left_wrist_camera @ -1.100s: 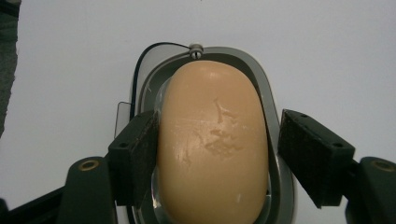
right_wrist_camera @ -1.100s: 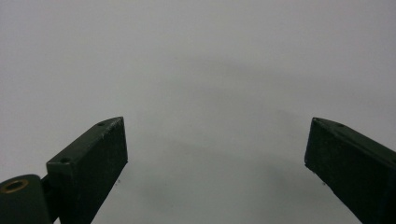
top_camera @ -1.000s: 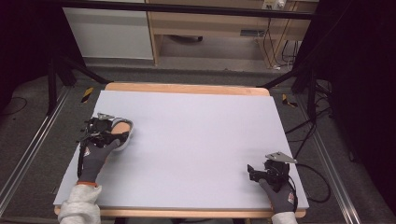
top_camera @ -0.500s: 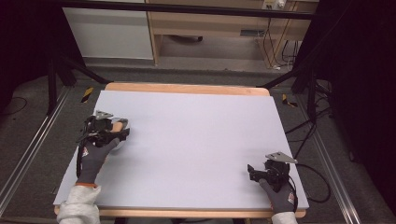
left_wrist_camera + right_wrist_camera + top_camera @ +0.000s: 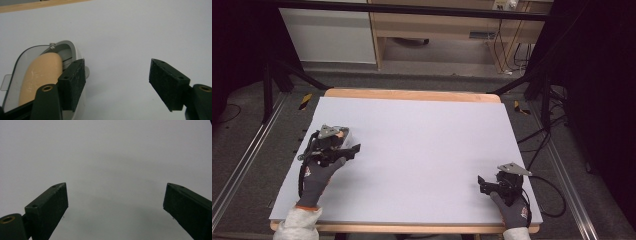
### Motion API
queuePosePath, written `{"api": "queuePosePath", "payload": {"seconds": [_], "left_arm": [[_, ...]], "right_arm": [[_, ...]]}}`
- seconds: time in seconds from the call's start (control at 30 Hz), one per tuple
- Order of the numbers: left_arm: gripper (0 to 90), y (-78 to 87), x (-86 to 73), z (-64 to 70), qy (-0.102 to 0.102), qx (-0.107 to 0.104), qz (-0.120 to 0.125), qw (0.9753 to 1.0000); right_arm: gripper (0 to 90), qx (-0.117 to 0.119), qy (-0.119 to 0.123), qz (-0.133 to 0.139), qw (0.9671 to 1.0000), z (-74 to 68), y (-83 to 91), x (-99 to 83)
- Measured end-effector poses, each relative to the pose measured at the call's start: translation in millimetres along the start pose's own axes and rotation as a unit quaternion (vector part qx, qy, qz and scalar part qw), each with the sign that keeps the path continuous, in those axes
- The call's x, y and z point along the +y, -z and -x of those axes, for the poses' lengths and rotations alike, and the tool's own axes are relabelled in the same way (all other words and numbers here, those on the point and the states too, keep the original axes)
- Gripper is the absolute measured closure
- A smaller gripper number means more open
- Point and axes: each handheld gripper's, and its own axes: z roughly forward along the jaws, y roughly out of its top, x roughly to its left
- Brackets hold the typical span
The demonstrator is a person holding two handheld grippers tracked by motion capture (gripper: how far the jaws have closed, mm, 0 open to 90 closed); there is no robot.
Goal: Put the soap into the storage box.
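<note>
Beside the open left tool (image 5: 117, 82), perhaps touching: container (image 5: 30, 75).

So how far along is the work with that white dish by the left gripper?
Nothing looks done yet. The white dish, with its clear lid and a tan roll inside, lies on the table just outside the left gripper, beside one jaw and not between the two. That gripper is open, so a grasp is at most being lined up. The right gripper rests open at the table's near right corner. Picking up and moving the dish are still left.
</note>
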Motion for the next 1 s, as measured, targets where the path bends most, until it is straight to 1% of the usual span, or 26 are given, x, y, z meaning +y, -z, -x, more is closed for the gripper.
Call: {"api": "queuePosePath", "payload": {"seconds": [0.07, 0.17, 0.3, 0.37, 0.53, 0.63, 0.77, 0.83, 0.93, 1.0], "left_arm": [[28.8, 1.1, -4.3, 4.7, -0.001, 0.005, 0.003, 1.0000], [28.7, 2.7, -10.2, 10.6, -0.005, 0.002, 0.006, 1.0000], [28.6, 5.1, -18.8, 18.0, -0.016, -0.002, 0.009, 0.9998], [28.4, 6.0, -23.5, 20.1, -0.015, -0.006, 0.011, 0.9998], [28.3, 8.1, -38.2, 25.1, -0.023, -0.009, 0.004, 0.9997], [28.3, 9.7, -47.4, 26.5, -0.026, -0.009, 0.001, 0.9996], [28.3, 10.4, -59.9, 26.2, -0.029, -0.012, -0.010, 0.9995], [28.1, 10.3, -65.7, 25.7, -0.029, -0.011, -0.016, 0.9994], [27.9, 12.3, -71.2, 25.3, -0.032, -0.012, -0.022, 0.9992], [27.7, 13.9, -73.5, 25.4, -0.034, -0.009, -0.022, 0.9992]], "right_arm": [[6.0, 0.000, 0.000, 0.000, 1.0000, 0.6, 0.0, -0.2], [5.9, -0.002, -0.002, 0.001, 1.0000, 1.3, 0.1, -0.6], [5.8, -0.003, -0.003, 0.001, 1.0000, 1.9, 0.7, -0.9], [5.8, -0.004, -0.004, 0.002, 1.0000, 2.3, 0.5, -1.2], [5.7, -0.009, -0.005, 0.003, 0.9999, 4.5, 0.8, -1.9], [5.7, -0.009, -0.008, 0.001, 0.9999, 5.2, 0.9, -2.2], [5.7, -0.011, -0.009, 0.001, 0.9999, 5.4, 0.8, -2.4], [5.7, -0.011, -0.005, 0.001, 0.9999, 6.4, 0.4, -2.7], [5.7, -0.012, -0.010, 0.001, 0.9999, 6.7, 0.7, -3.0], [5.7, -0.011, -0.012, 0.000, 0.9999, 7.4, 0.7, -3.4]]}}
